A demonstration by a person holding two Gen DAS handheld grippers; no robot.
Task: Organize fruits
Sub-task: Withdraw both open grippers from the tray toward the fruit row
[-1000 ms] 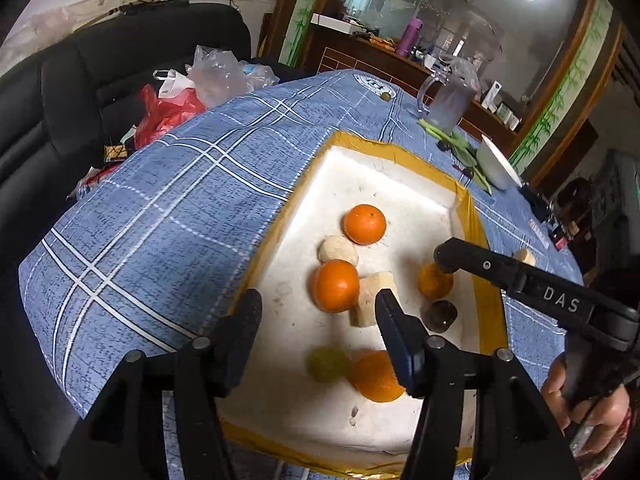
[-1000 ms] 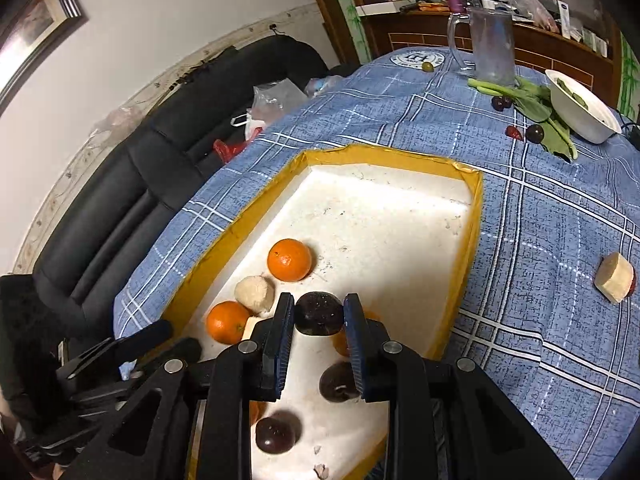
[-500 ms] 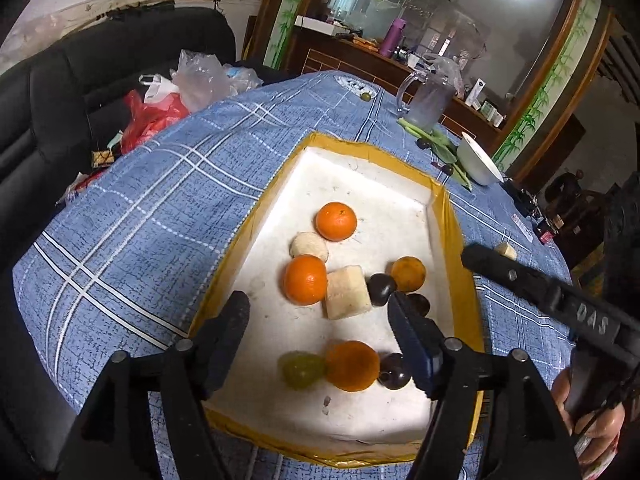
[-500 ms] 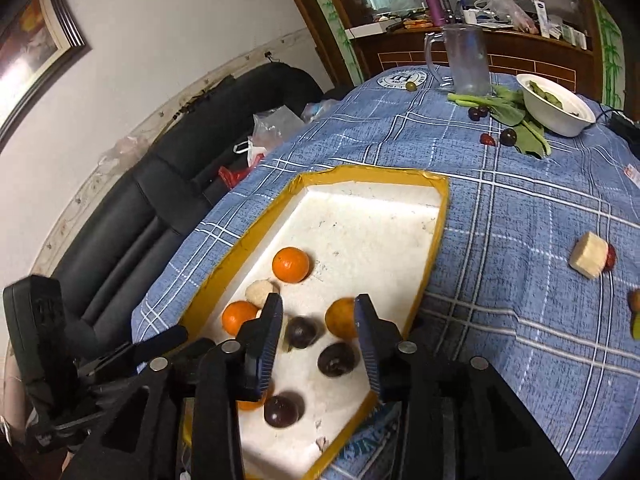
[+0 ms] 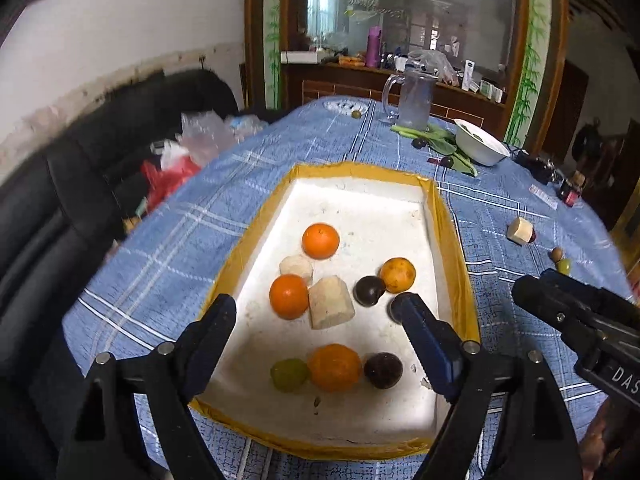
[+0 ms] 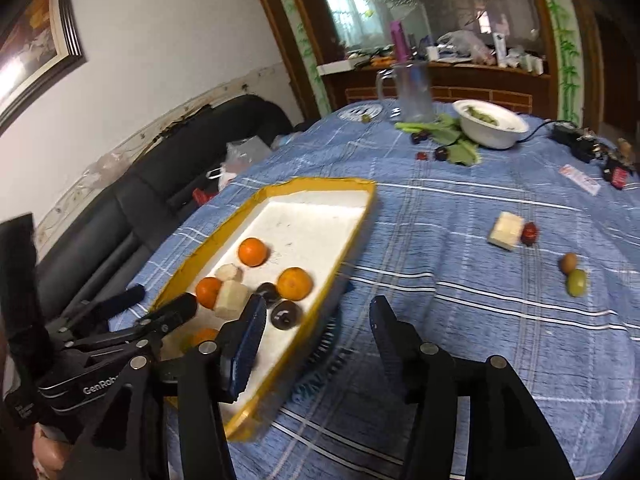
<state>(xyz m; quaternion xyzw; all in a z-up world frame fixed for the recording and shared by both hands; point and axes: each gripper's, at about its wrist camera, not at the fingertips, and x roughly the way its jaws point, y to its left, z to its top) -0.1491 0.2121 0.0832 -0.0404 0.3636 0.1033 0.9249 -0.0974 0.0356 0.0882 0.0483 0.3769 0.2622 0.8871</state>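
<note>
A yellow-rimmed white tray (image 5: 452, 236) (image 6: 360, 216) on the blue checked tablecloth holds several oranges (image 5: 320, 240), pale fruit chunks (image 5: 330, 307), dark round fruits (image 5: 369, 290) and a green fruit (image 5: 289, 374). My left gripper (image 5: 316, 312) is open and empty above the tray's near end. My right gripper (image 6: 316, 312) is open and empty over the tray's right rim and the cloth. Loose on the cloth to the right lie a pale chunk (image 6: 506, 230) with a red fruit (image 6: 529, 233), and a brown and a green fruit (image 6: 576, 282).
A white bowl (image 6: 490, 122), green leaves with dark fruits (image 6: 442, 153), and a glass jug (image 6: 412, 90) stand at the table's far side. A black sofa with plastic bags (image 5: 188, 152) lies left of the table. Small items sit at the far right edge (image 6: 580, 178).
My right gripper let go of the dark fruit into the tray, opened wide and swung right off the tray. My left gripper pulled back and rose; its jaws stay open.
</note>
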